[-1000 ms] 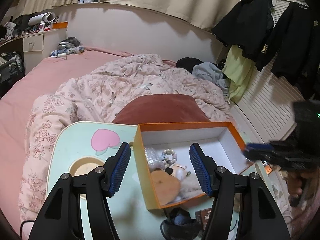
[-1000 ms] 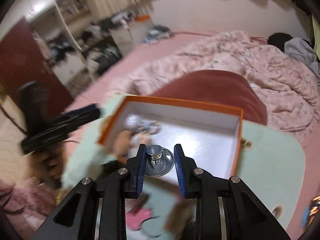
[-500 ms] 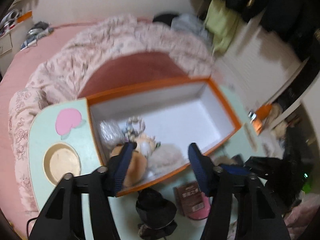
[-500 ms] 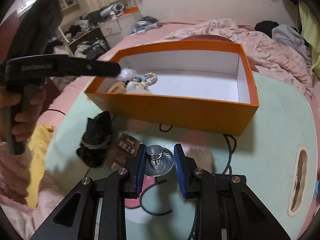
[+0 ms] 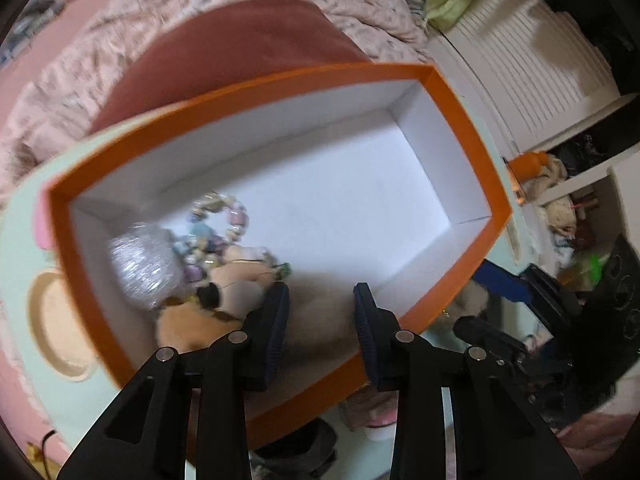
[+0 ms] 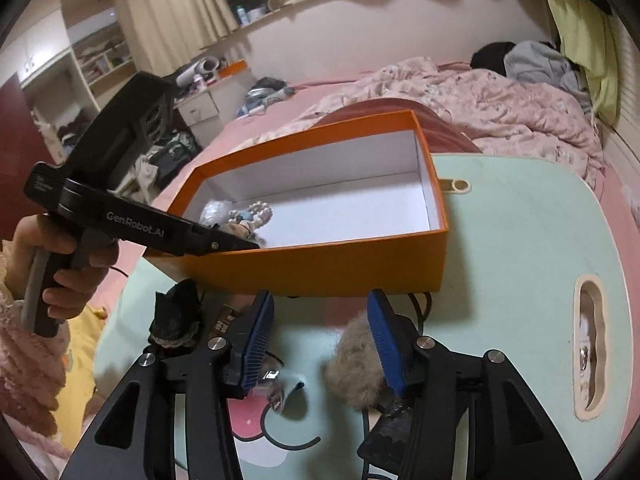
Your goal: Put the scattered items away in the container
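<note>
An orange box (image 6: 320, 268) with a white inside sits on a mint green table (image 6: 520, 264). Its left end holds a small heap: a silvery crinkled ball (image 5: 146, 266), a bead bracelet (image 5: 224, 216), a tan plush (image 5: 188, 324) and a pale fluffy piece (image 5: 320, 320). The rest of the box floor is bare.

The left gripper (image 5: 320, 304) points down into the near left part of the box, over the fluffy piece. Its jaws are closing, with nothing pinched between them. A hand (image 6: 68, 264) in a fuzzy pink sleeve (image 6: 24, 372) grips its handle.

The right gripper (image 6: 320, 332) hangs low over the table, just in front of the box. Its jaws are opening and hold nothing. Under them lie a small shiny thing (image 6: 276, 380), blurred, and a grey-brown fur ball (image 6: 356, 364) against the right finger. To the left on the table are a black cloth bundle (image 6: 176, 316) and a dark brown packet (image 6: 224, 320). A black cable (image 6: 424, 304) runs along the box's near wall.

The table stands on a bed. Beyond the box lie a dark red pillow (image 5: 224, 52) and a pink floral quilt (image 6: 500, 100). Shelves (image 6: 96, 60) and a cluttered desk (image 6: 200, 96) stand far left, below cream curtains (image 6: 176, 0).
</note>
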`<act>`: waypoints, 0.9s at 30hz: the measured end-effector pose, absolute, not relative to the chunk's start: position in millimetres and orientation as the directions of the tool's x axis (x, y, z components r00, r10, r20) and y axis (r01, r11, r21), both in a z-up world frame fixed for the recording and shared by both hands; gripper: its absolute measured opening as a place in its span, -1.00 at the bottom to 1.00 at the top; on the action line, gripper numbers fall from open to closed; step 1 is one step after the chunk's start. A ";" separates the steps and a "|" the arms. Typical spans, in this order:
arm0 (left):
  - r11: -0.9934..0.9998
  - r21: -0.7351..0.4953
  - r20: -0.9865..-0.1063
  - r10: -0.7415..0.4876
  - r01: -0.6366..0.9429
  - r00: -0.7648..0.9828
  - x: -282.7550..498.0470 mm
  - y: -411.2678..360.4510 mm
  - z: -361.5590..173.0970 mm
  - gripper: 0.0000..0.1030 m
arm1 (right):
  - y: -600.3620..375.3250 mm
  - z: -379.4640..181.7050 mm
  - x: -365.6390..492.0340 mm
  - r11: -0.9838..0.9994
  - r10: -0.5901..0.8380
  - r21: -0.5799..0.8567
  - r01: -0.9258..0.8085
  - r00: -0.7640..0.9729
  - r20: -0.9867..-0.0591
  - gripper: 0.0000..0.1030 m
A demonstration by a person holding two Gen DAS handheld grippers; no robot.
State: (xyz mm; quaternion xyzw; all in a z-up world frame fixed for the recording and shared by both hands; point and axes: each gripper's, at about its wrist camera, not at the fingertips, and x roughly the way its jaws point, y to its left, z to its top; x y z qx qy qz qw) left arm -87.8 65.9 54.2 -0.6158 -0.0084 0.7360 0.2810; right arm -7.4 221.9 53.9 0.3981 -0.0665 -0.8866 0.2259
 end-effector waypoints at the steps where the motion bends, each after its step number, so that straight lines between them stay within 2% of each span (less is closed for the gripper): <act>1: -0.837 -0.368 -0.899 0.431 -0.406 -0.074 -88.4 66.0 53.5 -0.31 | 222.1 53.3 -7.7 -0.889 -0.454 0.301 0.346 -0.579 -0.677 -0.06; 5: -0.813 -0.435 -0.877 0.480 -0.387 -0.022 -92.8 62.1 48.2 -0.31 | 221.0 53.9 -7.1 -0.890 -0.453 0.299 0.345 -0.580 -0.677 -0.06; 6: -0.810 -0.445 -0.873 0.488 -0.383 -0.018 -94.4 60.8 47.6 -0.35 | 220.6 54.2 -6.2 -0.889 -0.453 0.298 0.347 -0.582 -0.676 -0.06; 7: -0.819 -0.432 -0.880 0.475 -0.377 -0.024 -95.8 60.1 46.1 -0.56 | 220.1 54.5 -4.9 -0.889 -0.454 0.297 0.348 -0.582 -0.674 -0.06; 11: -0.842 -0.407 -0.890 0.453 -0.355 -0.055 -105.3 56.9 38.9 -0.72 | 220.4 55.6 -2.9 -0.887 -0.457 0.297 0.353 -0.582 -0.672 -0.06; 18: -0.840 -0.390 -0.884 0.457 -0.376 -0.104 -105.9 58.1 44.4 -0.82 | 220.5 56.0 -2.6 -0.886 -0.461 0.309 0.346 -0.584 -0.668 -0.06; 27: -0.792 -0.470 -0.786 0.577 -0.390 -0.224 -109.0 38.2 94.1 -0.85 | 222.8 58.3 -3.2 -0.885 -0.463 0.313 0.345 -0.584 -0.666 -0.06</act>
